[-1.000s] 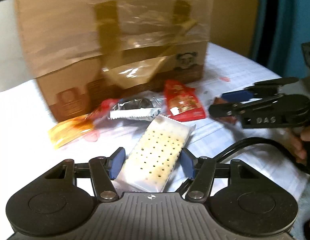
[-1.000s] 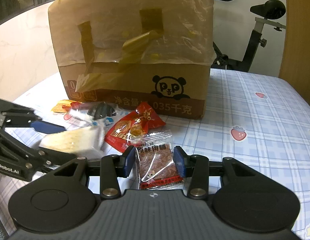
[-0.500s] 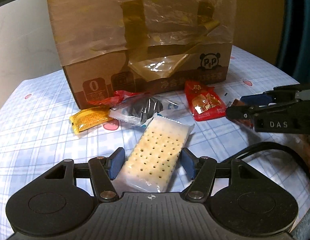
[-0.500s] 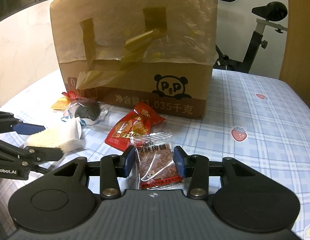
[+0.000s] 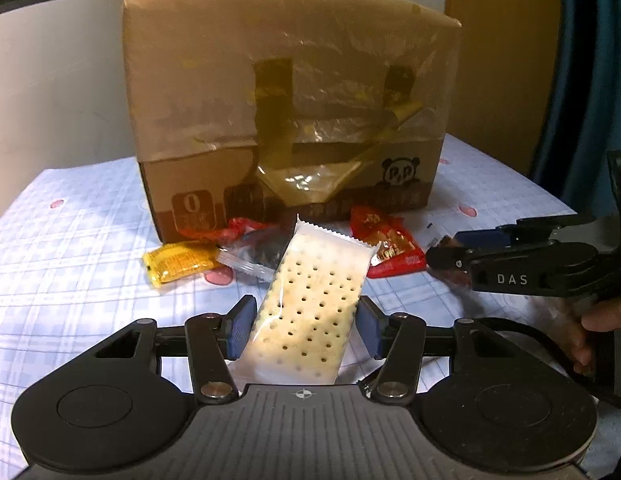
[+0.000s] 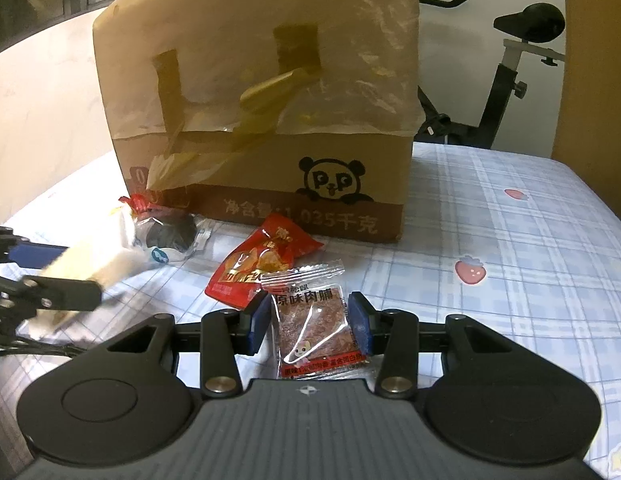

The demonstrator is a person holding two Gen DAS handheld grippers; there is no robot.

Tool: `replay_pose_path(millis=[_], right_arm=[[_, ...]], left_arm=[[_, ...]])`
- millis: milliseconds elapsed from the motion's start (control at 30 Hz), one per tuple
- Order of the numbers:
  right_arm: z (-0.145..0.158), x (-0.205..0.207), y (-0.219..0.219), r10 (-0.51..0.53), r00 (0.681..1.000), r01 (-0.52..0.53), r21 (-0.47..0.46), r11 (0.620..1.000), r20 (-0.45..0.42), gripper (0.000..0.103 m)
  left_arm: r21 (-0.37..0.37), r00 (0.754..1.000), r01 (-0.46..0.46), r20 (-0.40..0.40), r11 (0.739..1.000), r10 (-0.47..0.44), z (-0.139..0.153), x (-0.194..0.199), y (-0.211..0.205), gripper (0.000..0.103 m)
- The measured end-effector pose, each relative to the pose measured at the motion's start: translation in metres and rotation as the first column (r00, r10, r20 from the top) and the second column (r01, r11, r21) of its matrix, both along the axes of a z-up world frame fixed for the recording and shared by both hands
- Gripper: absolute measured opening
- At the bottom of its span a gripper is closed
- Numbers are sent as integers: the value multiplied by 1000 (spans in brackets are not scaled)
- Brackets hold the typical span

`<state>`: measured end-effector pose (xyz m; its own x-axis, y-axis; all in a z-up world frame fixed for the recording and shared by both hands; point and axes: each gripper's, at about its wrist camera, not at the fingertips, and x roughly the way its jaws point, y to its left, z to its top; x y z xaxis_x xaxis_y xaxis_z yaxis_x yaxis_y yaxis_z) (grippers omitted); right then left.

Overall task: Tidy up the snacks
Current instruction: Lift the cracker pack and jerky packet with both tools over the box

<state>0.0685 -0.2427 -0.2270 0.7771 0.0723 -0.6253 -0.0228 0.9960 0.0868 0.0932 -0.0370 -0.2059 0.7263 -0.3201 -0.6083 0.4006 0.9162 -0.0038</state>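
Note:
A white packet of crackers [image 5: 314,300] sits tilted between the blue pads of my left gripper [image 5: 304,330], whose jaws are closing; they press on its sides. From the right wrist view the cracker packet [image 6: 98,260] hangs off the table in the left gripper [image 6: 70,276]. My right gripper [image 6: 308,324] is shut on a clear packet of brown meat jerky [image 6: 310,320]. Loose on the cloth lie a red packet [image 6: 266,264], a dark snack in clear wrap [image 6: 170,232] and a yellow packet [image 5: 180,266]. A taped cardboard box [image 5: 290,120] stands behind them.
The table wears a blue plaid cloth with strawberry prints [image 6: 510,260]. A second red wrapper [image 5: 226,232] lies against the box. A person's hand [image 5: 602,320] holds the right gripper [image 5: 450,250] at the right. An exercise bike [image 6: 510,80] stands beyond the table.
The left gripper's jaws have narrowed onto the cracker packet and raised it off the cloth, tipping its far end up. The right gripper and its jerky packet have not moved.

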Motion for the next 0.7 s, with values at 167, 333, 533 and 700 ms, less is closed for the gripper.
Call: replay_pose_path(millis=[167, 333, 533, 700], right_arm=[[2, -4, -1, -16, 1000, 16, 0, 1000, 23, 45], [10, -6, 2, -5, 999, 6, -25, 1000, 47, 45], [43, -7, 5, 19, 993, -15, -38, 999, 119, 45], [88, -9, 0, 37, 974, -32, -29, 999, 221, 45]], left_arm=[[-24, 999, -20, 26, 1000, 20, 11, -3, 5, 57], [-60, 998, -27, 61, 998, 31, 30, -2, 11, 57], [-89, 990, -24, 138, 996, 36, 62, 3, 13, 57], [-114, 979, -13, 201, 993, 36, 92, 7, 15, 57]])
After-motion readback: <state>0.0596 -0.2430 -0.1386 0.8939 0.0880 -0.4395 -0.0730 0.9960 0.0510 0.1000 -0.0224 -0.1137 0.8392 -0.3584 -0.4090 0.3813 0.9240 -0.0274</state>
